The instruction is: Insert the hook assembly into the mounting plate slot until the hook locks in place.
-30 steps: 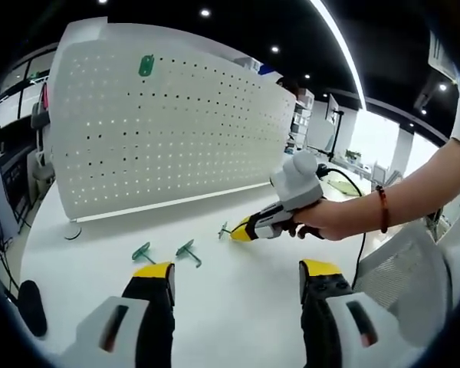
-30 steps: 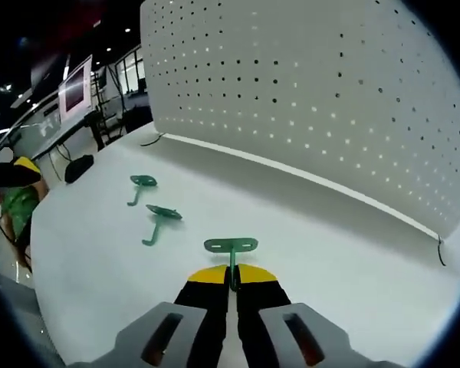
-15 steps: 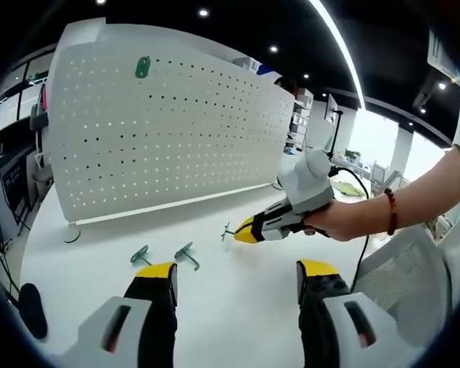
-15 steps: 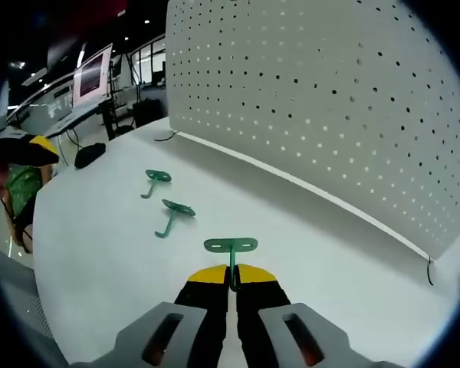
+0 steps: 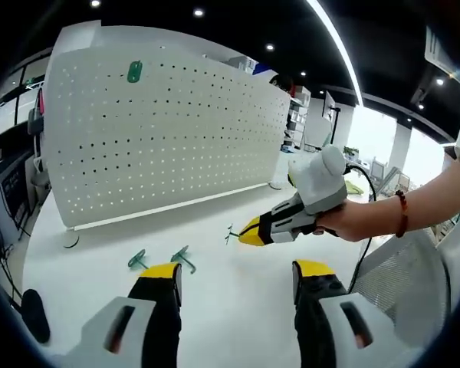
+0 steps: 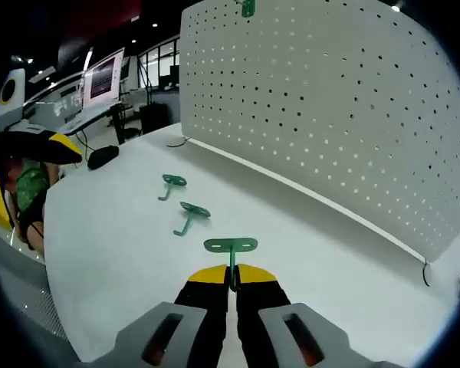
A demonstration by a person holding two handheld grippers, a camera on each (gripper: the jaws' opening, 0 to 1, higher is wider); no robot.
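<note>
Your left tongs (image 5: 234, 277) gape wide and empty at 6 o'clock, while your right tongs (image 6: 231, 277) are clamped together, your right hand (image 5: 345, 222) reaching in from 3 o'clock.

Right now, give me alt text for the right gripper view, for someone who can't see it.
The right gripper has its jaws shut on a green hook, held above a white table. Two more green hooks lie on the table beyond it, in front of a white pegboard that stands upright with another green hook mounted near its top.
</note>
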